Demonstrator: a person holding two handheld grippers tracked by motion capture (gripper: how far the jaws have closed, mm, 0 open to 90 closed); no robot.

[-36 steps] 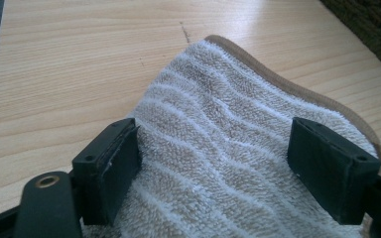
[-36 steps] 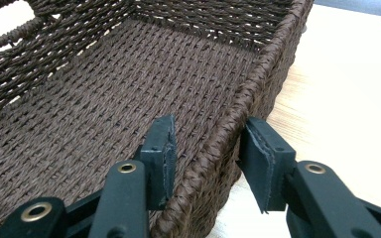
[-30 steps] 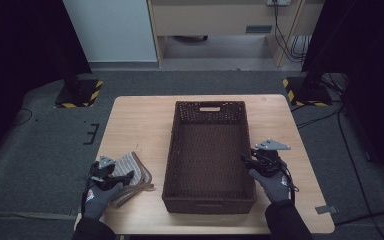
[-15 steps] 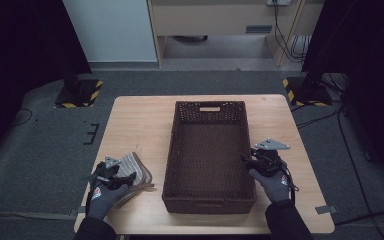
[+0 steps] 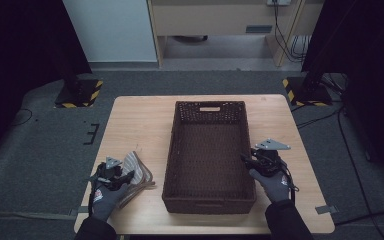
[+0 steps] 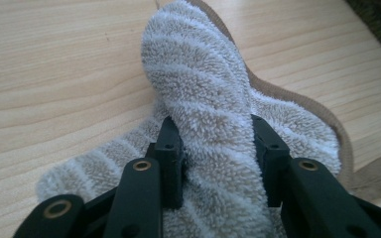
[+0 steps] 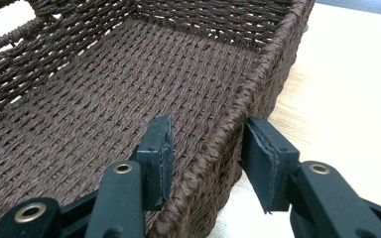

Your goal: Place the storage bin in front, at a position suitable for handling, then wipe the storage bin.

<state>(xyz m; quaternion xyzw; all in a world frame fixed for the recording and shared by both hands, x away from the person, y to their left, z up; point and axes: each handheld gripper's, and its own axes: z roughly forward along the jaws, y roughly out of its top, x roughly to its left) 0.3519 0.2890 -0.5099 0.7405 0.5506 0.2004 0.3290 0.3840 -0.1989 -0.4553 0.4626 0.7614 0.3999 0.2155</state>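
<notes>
- Pinching a raised fold of the striped towel (image 6: pixel 198 99), the left gripper (image 6: pixel 213 148) has just been closing its jaws, and the pile now bulges up between the two pads.
- The towel lies near the desk's (image 5: pixel 140 120) front left corner, just beside the basket's left wall; its tan-edged rest spreads flat on the wood.
- The right gripper (image 7: pixel 206 163) straddles the right rim of the brown woven basket (image 5: pixel 207 150), one jaw inside the wall and one outside, partly open; whether the pads press the weave I cannot tell.
- The basket stands lengthwise at the desk's middle, reaching to the front edge.
</notes>
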